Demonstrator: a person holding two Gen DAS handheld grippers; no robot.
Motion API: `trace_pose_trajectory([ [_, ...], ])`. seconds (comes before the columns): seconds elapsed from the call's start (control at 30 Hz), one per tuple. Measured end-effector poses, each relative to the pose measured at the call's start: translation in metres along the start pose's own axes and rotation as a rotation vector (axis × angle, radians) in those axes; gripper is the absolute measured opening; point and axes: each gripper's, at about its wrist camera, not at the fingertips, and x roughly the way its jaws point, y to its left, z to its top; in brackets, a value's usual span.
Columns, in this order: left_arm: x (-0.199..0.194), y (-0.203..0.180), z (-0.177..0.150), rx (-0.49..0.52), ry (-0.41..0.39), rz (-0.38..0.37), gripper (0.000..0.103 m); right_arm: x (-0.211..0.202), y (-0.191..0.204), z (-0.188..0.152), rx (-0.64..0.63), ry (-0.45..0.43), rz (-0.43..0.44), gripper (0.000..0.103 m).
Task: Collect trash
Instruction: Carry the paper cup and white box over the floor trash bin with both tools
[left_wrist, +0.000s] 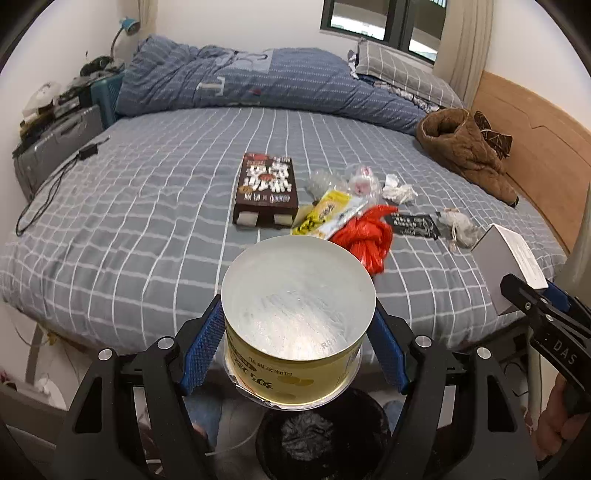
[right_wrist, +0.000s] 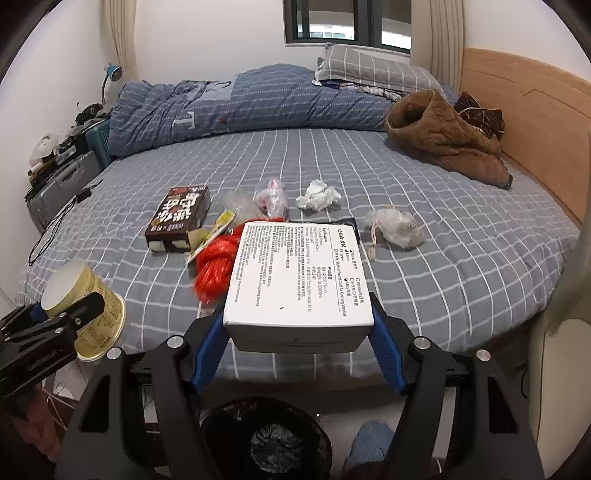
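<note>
The bed, covered in a grey checked sheet, serves as the collection area. A folded blue quilt and a brown padded garment lie at the far side and by the headboard, well apart from the litter and evidently not part of it.

Below the near edge of the bed a bin lined with a black bag stands on the floor, directly under both grippers; its position suggests each held item is being brought back off the bed to be dropped in.

The right gripper is clamped on a white printed box, blue pads pressing its two side faces, label upward. The grip across the flat sides looks secure.

The left gripper is pinching a yellow instant-food cup around its wall, held base-up with the wider rim lowest. Inverted carriage would let any residue fall into the bin, in my judgement.

Remaining on the sheet, grouped near the middle: a brown snack box, a red plastic bag beside a yellow wrapper, a black printed sachet, a clear bag with pink contents, a grey drawstring pouch, and a crumpled white tissue. None of these is touched. The task appears to be at an early stage, with most items still to be lifted.
</note>
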Motion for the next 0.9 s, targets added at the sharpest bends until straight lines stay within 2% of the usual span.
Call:
trace_pose_trajectory([
  [0.47, -0.014, 0.007, -0.029, 0.004, 0.045, 0.004, 0.072, -0.016, 0.028, -0.037, -0.066, 0.043, -0.009, 0.067],
  [0.9, -0.007, 0.011, -0.057, -0.003, 0.098, 0.016, 0.072, -0.009, 0.047, -0.077, -0.088, 0.119, 0.01, 0.067],
])
